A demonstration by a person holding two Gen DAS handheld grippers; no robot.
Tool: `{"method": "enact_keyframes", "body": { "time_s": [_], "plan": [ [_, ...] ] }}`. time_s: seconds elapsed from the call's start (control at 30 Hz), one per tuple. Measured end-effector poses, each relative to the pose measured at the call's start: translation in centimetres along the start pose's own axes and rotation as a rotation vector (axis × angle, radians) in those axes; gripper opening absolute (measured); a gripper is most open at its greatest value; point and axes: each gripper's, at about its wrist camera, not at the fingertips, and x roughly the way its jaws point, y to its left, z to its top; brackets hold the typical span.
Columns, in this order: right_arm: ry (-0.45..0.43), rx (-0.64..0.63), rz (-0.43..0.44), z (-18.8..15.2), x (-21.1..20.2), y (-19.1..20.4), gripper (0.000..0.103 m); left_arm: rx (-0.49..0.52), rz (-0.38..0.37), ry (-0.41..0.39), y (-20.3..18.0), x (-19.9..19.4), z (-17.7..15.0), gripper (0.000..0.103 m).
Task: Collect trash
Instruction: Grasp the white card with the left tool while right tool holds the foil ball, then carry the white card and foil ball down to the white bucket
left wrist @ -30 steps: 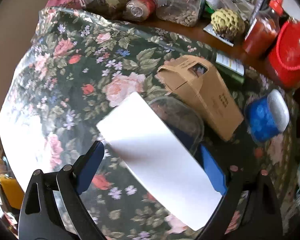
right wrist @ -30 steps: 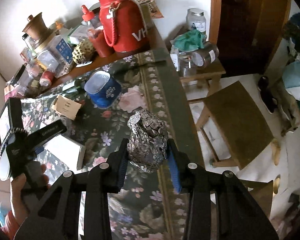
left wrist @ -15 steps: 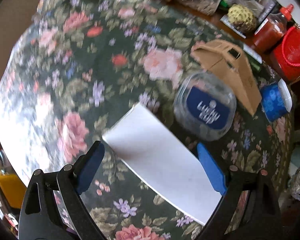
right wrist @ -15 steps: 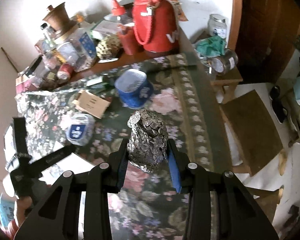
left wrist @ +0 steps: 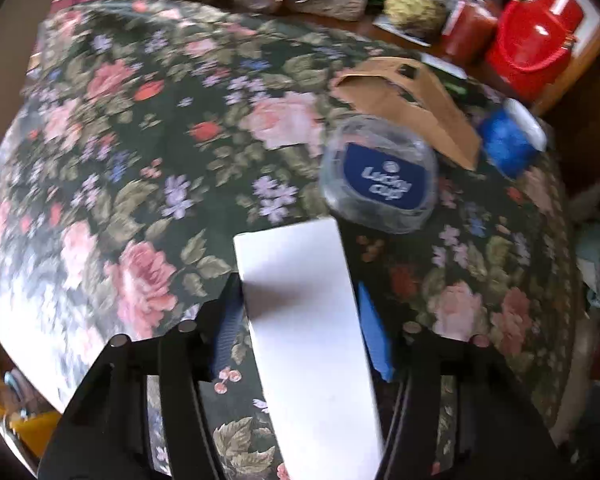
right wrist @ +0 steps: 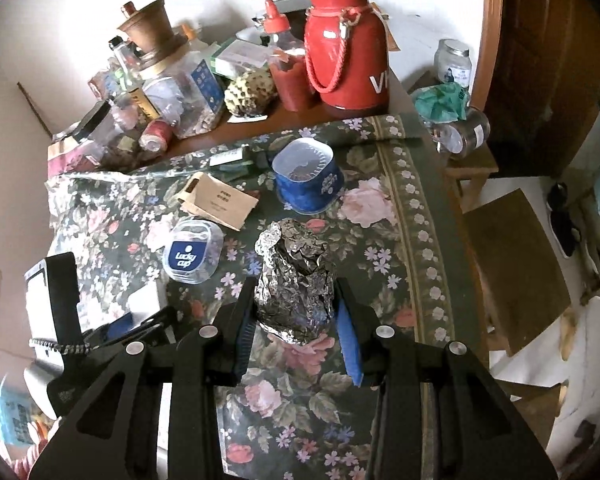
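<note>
My left gripper (left wrist: 300,320) is shut on a flat white box (left wrist: 304,320) and holds it over the flowered tablecloth (left wrist: 140,160). The box also shows in the right wrist view (right wrist: 142,304). My right gripper (right wrist: 296,320) is shut on a crumpled foil ball (right wrist: 296,284), held above the table. On the cloth lie a clear "Lucky cup" lid (left wrist: 380,184), (right wrist: 192,252), a brown paper carton (left wrist: 412,104), (right wrist: 220,200) and a blue cup (left wrist: 508,140), (right wrist: 308,180).
A red thermos (right wrist: 348,52), a sauce bottle (right wrist: 288,68), jars and packets crowd the table's back edge. A wooden stool (right wrist: 516,264) and a small side table with jars (right wrist: 460,136) stand to the right. My left gripper's body (right wrist: 60,320) is at the lower left.
My left gripper's jaws closed onto the white box, which now points straight ahead. The right gripper rose a little, still holding the foil ball.
</note>
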Motion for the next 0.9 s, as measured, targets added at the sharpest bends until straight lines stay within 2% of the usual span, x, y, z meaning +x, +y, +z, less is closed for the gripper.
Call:
{"method": "enact_keyframes", "body": {
  "time_s": [0.1, 0.43, 0.6, 0.9],
  "plan": [
    [-0.017, -0.011, 0.007, -0.1, -0.9, 0.3, 0.034, 0.027, -0.03, -0.039, -0.2, -1.5, 0.6, 0.052],
    [-0.117, -0.084, 0.063, -0.6, -6.1, 0.3, 0.034, 0.037, -0.097, -0.306, -1.7, -12.1, 0.8, 0.051],
    [-0.178, -0.148, 0.092, -0.5, -9.3, 0.5, 0.034, 0.047, -0.09, -0.457, -3.1, -18.6, -1.3, 0.051],
    [-0.307, -0.215, 0.141, -1.2, -15.3, 2.3, 0.034, 0.088, -0.103, -0.631, -3.0, -27.0, -5.1, 0.051]
  ]
}}
